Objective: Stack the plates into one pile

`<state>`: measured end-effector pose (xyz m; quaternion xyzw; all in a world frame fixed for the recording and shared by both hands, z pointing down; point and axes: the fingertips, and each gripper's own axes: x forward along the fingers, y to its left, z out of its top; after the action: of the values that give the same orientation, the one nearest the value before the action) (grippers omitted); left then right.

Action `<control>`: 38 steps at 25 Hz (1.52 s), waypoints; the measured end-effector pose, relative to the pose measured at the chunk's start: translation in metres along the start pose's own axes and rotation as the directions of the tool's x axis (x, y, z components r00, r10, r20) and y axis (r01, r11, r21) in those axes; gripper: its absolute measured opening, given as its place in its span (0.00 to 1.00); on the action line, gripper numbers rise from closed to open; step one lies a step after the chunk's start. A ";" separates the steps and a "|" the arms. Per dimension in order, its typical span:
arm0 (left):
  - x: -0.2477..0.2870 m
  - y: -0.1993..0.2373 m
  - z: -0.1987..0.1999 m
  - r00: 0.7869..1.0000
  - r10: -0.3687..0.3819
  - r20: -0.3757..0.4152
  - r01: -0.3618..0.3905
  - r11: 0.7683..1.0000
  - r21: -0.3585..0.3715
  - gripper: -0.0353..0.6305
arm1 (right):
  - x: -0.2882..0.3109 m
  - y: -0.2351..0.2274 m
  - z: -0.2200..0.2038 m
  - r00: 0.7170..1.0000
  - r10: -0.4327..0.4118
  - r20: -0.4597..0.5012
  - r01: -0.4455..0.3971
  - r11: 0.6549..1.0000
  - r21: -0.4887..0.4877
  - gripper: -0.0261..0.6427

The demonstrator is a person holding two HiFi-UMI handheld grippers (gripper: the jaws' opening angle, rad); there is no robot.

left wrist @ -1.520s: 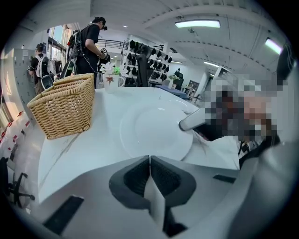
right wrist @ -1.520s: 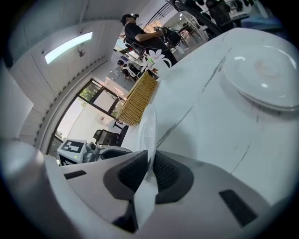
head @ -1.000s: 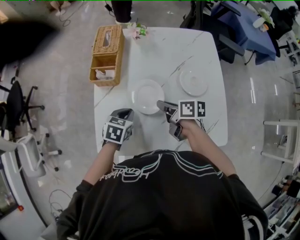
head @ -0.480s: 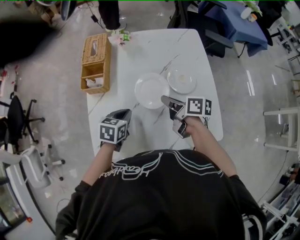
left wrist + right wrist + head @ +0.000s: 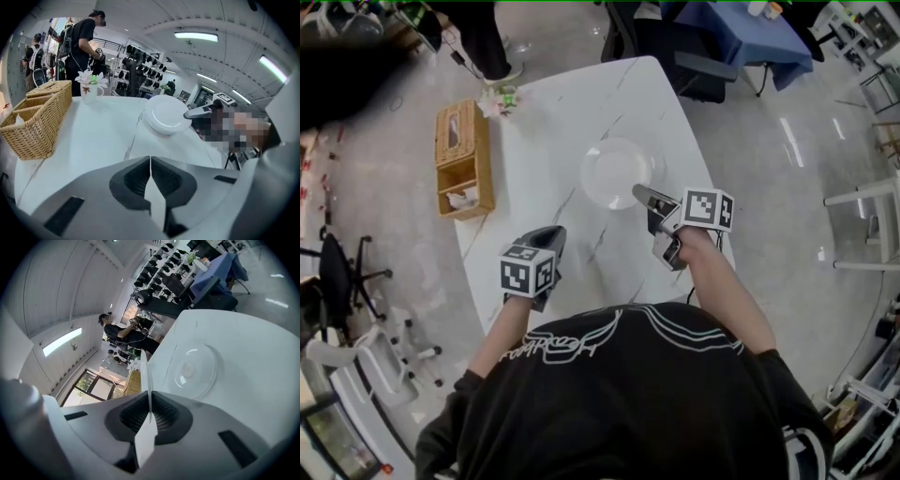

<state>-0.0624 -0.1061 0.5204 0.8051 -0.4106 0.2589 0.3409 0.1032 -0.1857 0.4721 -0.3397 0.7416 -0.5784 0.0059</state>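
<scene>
On the far half of the white, grey-veined marble table sits the pile of round white plates. One plate lies in another, and the left gripper view shows their layered rims. The right gripper hangs just by the pile's near right rim, jaws clenched together with nothing between them. From its own view the plates lie a little ahead of the tips.

The left gripper is nearer the person, over the table's near left part and well apart from the pile. Its jaws are pressed tight too, and empty.

A woven wicker basket with compartments stands along the table's left edge. A small white cup of pale flowers stands near the far left corner. Beyond the table a person in dark clothes stands on the floor.
</scene>
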 end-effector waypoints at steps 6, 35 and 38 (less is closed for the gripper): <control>0.016 -0.022 0.013 0.999 -0.036 -0.016 0.036 0.999 0.024 0.10 | -0.013 -0.024 0.027 0.999 -0.015 0.041 0.014 0.999 0.041 0.10; 0.035 -0.020 0.013 0.998 -0.003 -0.059 0.007 0.998 0.064 0.10 | 0.007 -0.063 0.021 0.971 -0.100 -0.218 0.039 0.963 -0.267 0.43; 0.033 -0.018 0.010 0.998 -0.002 -0.061 0.006 0.998 0.063 0.10 | 0.007 -0.067 0.013 0.925 -0.251 -0.286 0.075 0.858 -0.509 0.44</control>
<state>-0.0288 -0.1219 0.5310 0.8081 -0.3900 0.2952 0.3283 0.1360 -0.2069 0.5283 -0.2868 0.8209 -0.4205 -0.2588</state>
